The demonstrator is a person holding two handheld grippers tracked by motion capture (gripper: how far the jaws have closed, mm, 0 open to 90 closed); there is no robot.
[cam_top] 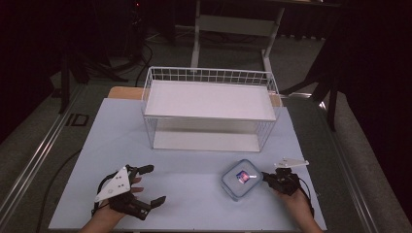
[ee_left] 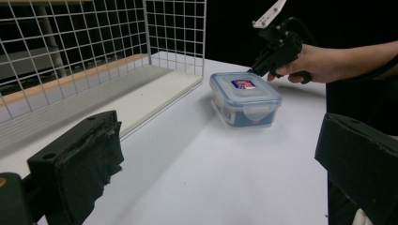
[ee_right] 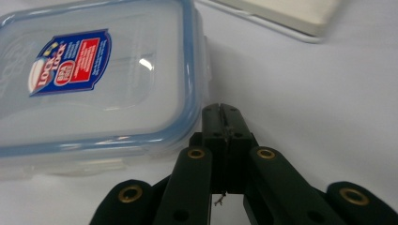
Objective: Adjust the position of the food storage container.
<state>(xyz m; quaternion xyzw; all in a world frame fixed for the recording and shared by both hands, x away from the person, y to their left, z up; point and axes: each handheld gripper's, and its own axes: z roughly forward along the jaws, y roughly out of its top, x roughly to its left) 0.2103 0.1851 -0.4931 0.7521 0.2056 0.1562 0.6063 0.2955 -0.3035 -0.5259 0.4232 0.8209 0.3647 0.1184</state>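
A clear plastic food box with a blue-rimmed lid and a red and blue label (cam_top: 242, 178) (ee_left: 245, 99) (ee_right: 94, 79) lies on the white table, near its front right. My right gripper (cam_top: 265, 176) (ee_left: 250, 70) (ee_right: 221, 110) is shut, jaws pressed together with nothing between them. Its tip sits right beside the box's near right corner, at the lid's rim; whether it touches I cannot tell. My left gripper (cam_top: 148, 184) rests at the table's front left, open wide and empty, its black pads (ee_left: 80, 159) far apart and aimed toward the box.
A white wire basket (cam_top: 211, 77) with a white shelf board stands at the middle back of the table (cam_top: 194, 208). Its wire wall (ee_left: 94, 42) rises left of my left gripper. A desk frame stands on the floor beyond.
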